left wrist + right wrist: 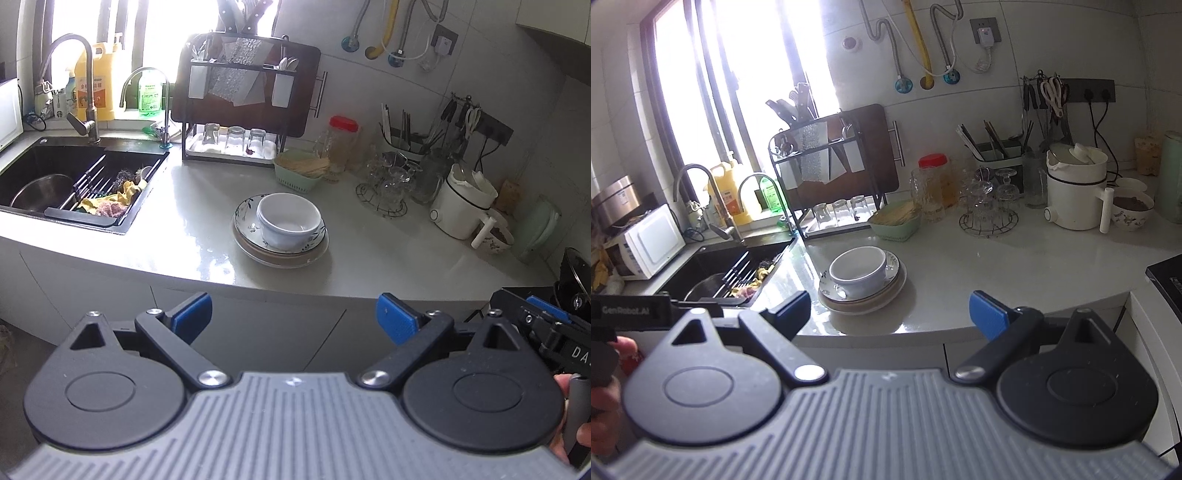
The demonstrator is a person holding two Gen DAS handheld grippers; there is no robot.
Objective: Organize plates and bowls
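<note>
A white bowl (289,220) sits on a stack of plates (258,248) in the middle of the pale counter; the top plate has a leaf pattern. The same bowl (857,270) and plates (864,299) show in the right wrist view. My left gripper (293,318) is open and empty, held in front of the counter edge, short of the stack. My right gripper (888,310) is open and empty, also in front of the counter edge, just below the stack in view. The right gripper also shows at the right edge of the left wrist view (546,325).
A black sink (70,184) with a rack and rags lies left. A dish rack (236,110) with upturned glasses stands at the back. A green basket (299,173), jars, glassware on a wire stand (388,184), a white pot (461,203) and a patterned bowl (1132,212) stand right.
</note>
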